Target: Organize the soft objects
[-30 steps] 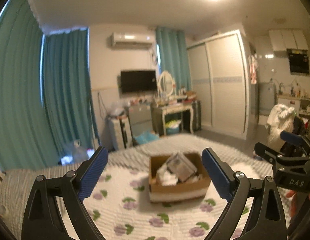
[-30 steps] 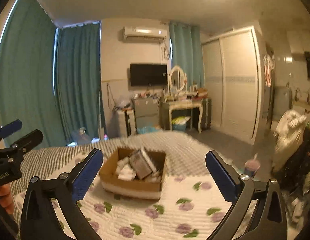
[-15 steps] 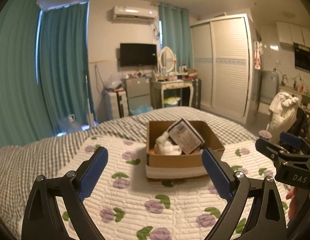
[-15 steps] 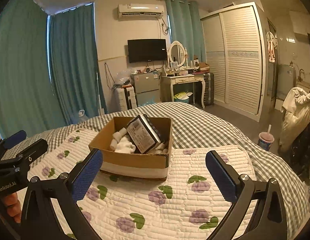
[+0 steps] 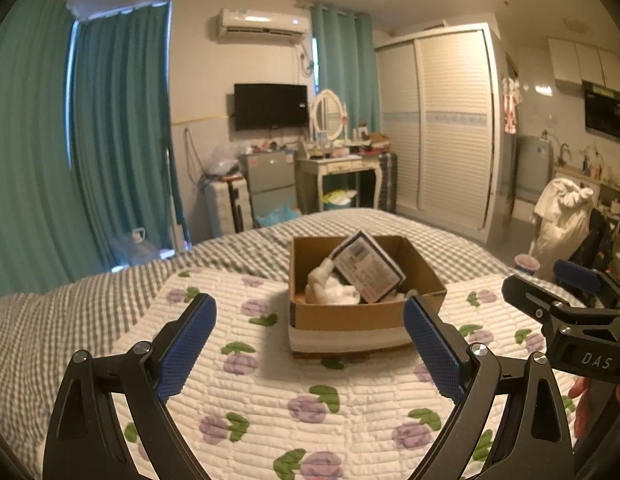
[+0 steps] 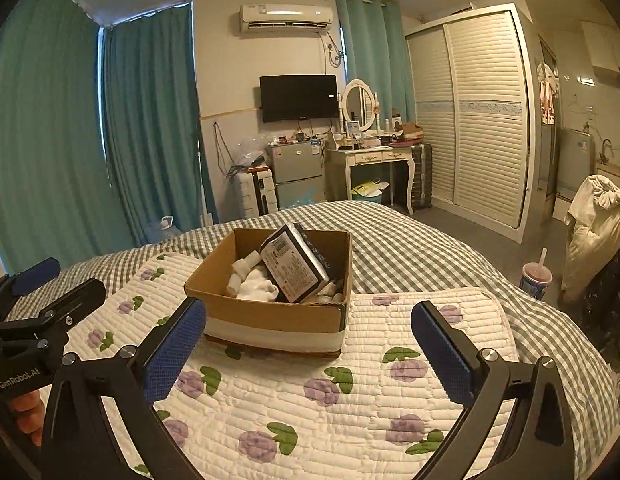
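A brown cardboard box [image 5: 346, 316] [image 6: 269, 316] stands on a white quilted mat with purple flowers [image 5: 269, 392] [image 6: 310, 400] on the bed. In the box lie white rolled socks [image 5: 334, 290] [image 6: 255, 280] and a dark flat package [image 5: 368, 272] [image 6: 295, 264] leaning tilted. My left gripper [image 5: 310, 344] is open and empty, just short of the box. My right gripper [image 6: 310, 350] is open and empty, also just short of the box. Each gripper shows at the edge of the other's view, the right one in the left wrist view [image 5: 578, 312] and the left one in the right wrist view [image 6: 41, 316].
The bed has a green checked cover [image 6: 422, 252]. Beyond it stand a small fridge [image 6: 295, 174], a dressing table with a mirror [image 6: 370, 156] and a sliding wardrobe [image 6: 470, 120]. A drink cup [image 6: 536, 280] stands off the bed's right side. Teal curtains [image 6: 69, 140] hang at the left.
Both grippers have tilted down and come closer to the box, which now sits larger and lower in both views. Both stay open.
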Motion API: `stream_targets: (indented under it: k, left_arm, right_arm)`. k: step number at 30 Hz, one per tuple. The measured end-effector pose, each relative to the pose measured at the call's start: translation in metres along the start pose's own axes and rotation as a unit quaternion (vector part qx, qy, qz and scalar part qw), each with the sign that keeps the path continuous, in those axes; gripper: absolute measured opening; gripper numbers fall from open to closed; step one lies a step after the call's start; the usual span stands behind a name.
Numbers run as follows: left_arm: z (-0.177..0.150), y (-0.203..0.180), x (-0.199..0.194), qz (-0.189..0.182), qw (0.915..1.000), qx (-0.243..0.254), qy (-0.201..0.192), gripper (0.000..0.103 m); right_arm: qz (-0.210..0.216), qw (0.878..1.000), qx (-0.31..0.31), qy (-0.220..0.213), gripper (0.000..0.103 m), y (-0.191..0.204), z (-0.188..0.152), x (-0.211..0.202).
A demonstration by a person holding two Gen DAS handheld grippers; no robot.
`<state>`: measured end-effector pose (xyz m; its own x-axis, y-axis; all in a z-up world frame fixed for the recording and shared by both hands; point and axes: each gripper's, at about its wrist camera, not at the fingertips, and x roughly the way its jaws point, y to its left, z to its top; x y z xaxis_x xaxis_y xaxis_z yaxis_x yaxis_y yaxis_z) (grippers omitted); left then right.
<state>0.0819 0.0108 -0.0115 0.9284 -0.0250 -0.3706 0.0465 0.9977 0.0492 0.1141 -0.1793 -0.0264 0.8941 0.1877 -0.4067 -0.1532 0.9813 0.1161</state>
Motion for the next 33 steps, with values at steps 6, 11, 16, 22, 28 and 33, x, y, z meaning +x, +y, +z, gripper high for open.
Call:
stream_targets:
  k: [6, 11, 16, 22, 28, 33]
  left_arm:
    - [0.0020, 0.0002, -0.0018, 0.002, 1.0000, -0.003, -0.002, 0.096]
    - [0.0032, 0.0002, -0.0020, 0.003, 1.0000, -0.003, -0.002, 0.096]
    - [0.0034, 0.0003, -0.0020, 0.002, 1.0000, -0.003, -0.002, 0.096]
    - [0.0033, 0.0000, -0.0022, 0.003, 1.0000, -0.002, -0.002, 0.096]
    - [0.0031, -0.0003, -0.0028, 0.004, 1.0000, -0.002, -0.002, 0.096]
    - [0.0008, 0.0014, -0.0024, 0.001, 1.0000, -0.003, 0.000, 0.096]
  right_arm:
    - [-0.001, 1.000, -0.001, -0.004, 0.103, 0.0015, 0.0006, -0.0021]
    - [-0.002, 1.000, -0.002, -0.005, 0.103, 0.0019, 0.0003, -0.0029]
    - [-0.003, 1.000, -0.001, -0.006, 0.103, 0.0012, 0.0010, -0.0038]
    - [-0.002, 1.000, -0.002, -0.004, 0.103, 0.0006, 0.0007, -0.0042]
    - [-0.001, 1.000, -0.002, -0.004, 0.103, 0.0020, 0.0011, -0.0049]
    - [-0.001, 1.000, -0.002, -0.004, 0.103, 0.0029, 0.0006, -0.0049]
